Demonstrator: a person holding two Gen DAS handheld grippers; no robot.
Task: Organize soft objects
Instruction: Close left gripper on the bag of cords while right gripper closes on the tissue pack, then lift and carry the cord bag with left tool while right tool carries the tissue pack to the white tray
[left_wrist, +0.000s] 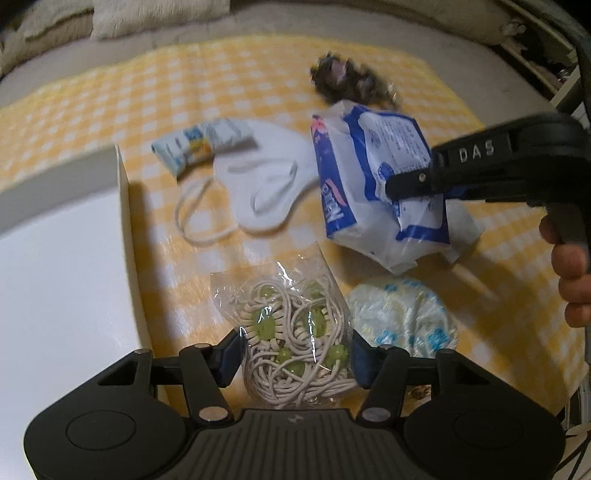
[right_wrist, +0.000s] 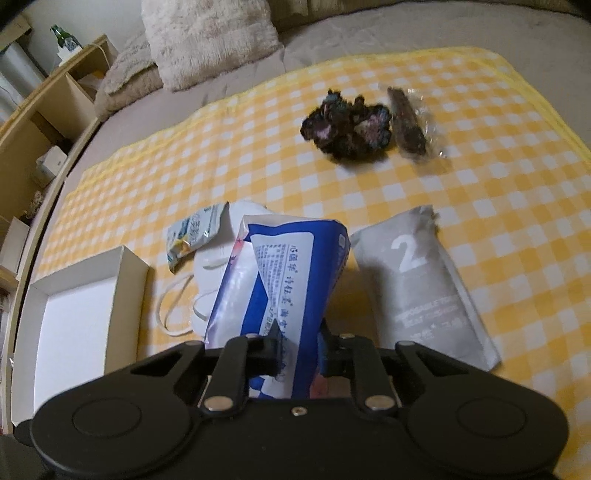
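Note:
My right gripper (right_wrist: 298, 350) is shut on a blue-and-white tissue pack (right_wrist: 280, 280) and holds it lifted above the yellow checked cloth; the left wrist view shows the pack (left_wrist: 369, 177) in the right gripper (left_wrist: 410, 184). My left gripper (left_wrist: 293, 356) has its fingers on both sides of a clear bag of white cord with green beads (left_wrist: 295, 332); I cannot tell whether they press it. A white open box (left_wrist: 62, 295) lies to the left, also in the right wrist view (right_wrist: 74, 314).
On the cloth (right_wrist: 480, 184) lie a white face mask (left_wrist: 266, 184), a small blue-white packet (left_wrist: 199, 144), a round patterned pouch (left_wrist: 402, 317), a grey bag marked 2 (right_wrist: 417, 280), a dark fluffy scrunchie (right_wrist: 347, 125) and a dark wrapped item (right_wrist: 410, 122). Cushions lie behind.

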